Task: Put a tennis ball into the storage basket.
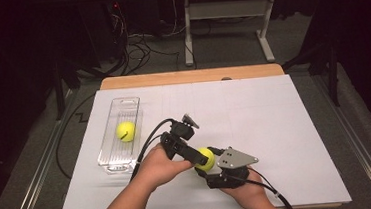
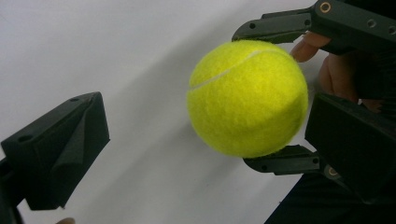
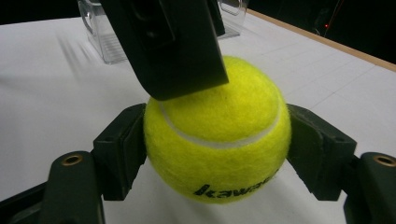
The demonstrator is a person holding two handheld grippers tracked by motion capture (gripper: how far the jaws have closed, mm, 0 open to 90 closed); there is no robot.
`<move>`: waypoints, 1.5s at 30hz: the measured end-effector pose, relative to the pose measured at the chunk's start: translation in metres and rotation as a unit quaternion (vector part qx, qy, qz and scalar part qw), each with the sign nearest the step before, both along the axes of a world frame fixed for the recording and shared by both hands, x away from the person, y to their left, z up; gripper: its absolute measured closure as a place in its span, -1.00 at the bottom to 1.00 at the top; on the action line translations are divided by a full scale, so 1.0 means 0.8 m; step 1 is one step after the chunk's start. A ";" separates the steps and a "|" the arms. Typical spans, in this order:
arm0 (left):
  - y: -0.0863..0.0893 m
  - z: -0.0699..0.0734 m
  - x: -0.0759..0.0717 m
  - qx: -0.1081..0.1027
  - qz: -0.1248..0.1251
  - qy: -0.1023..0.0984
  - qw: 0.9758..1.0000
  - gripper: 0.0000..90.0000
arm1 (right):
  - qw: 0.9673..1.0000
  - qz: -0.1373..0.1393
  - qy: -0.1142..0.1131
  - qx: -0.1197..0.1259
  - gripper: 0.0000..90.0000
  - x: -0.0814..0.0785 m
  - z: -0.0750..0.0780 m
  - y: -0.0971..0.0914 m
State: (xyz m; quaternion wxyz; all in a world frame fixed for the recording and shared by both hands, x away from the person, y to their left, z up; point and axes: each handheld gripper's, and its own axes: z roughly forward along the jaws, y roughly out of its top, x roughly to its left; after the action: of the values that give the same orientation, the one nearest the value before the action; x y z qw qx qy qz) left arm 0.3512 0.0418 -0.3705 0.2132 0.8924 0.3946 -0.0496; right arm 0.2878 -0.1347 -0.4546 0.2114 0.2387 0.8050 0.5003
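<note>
**Tennis ball passing between two hand-held grippers**

A wide white flat surface [image 1: 275, 127] is carrying everything, with a strip of light wood showing along its far edge. Toward its left side a long clear plastic tray [image 1: 108, 158] is lying lengthwise, and a second yellow-green tennis ball [image 1: 125, 131] is sitting inside it near the middle.

Near the front edge, the person's two hands are meeting. The left hand [image 1: 156, 167] is holding the black left gripper [image 1: 200, 156], which is reaching in from the left over the ball. In the left gripper view its fingers [image 2: 60, 149] are standing wide apart, one at each side of the ball; whether either is touching the felt I cannot tell. In the right gripper view one of these fingers is lying over the ball's top.

The right hand [image 1: 248, 190] is holding the black right gripper [image 3: 217, 154], topped by a grey three-cornered plate [image 1: 235, 158]. Its fingers [image 3: 119, 149] are pressing on both sides of the fuzzy yellow-green tennis ball with a white seam [image 3: 217, 126], gripping it firmly. The ball is being held just above the white surface, well apart from the tray, with black lettering showing on its lower face.
</note>
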 end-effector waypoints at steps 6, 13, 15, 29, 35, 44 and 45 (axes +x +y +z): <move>-0.011 -0.005 0.000 0.004 -0.007 0.005 1.000 -0.99 | 1.000 -0.001 0.000 0.001 -0.39 0.001 0.001 -0.001; -0.019 -0.010 0.001 0.005 -0.008 0.012 1.000 -0.99 | 1.000 0.000 -0.004 0.004 -0.39 0.001 0.002 -0.001; -0.021 -0.012 0.001 0.005 -0.010 0.013 1.000 -0.99 | 1.000 0.000 -0.004 0.005 -0.39 0.000 0.002 -0.001; -0.031 -0.023 0.005 0.004 -0.015 0.025 1.000 -0.88 | 1.000 -0.003 -0.006 0.010 -0.39 0.000 0.004 -0.002; -0.030 -0.021 0.005 -0.011 -0.020 0.036 0.999 -0.68 | 1.000 -0.005 -0.007 0.011 -0.39 0.001 0.004 -0.004; -0.030 -0.020 0.004 -0.017 -0.028 0.040 0.999 -0.44 | 1.000 -0.007 -0.006 0.010 -0.39 0.001 0.004 -0.004; -0.030 -0.020 0.004 -0.017 -0.027 0.040 0.999 -0.43 | 1.000 -0.007 -0.007 0.010 -0.39 0.001 0.004 -0.004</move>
State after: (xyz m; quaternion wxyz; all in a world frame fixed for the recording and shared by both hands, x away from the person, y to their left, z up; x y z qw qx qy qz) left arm 0.3547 0.0179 -0.3865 0.2109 0.8963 0.3776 -0.0978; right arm 0.2887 -0.1382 -0.4512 0.2179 0.2434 0.7966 0.5086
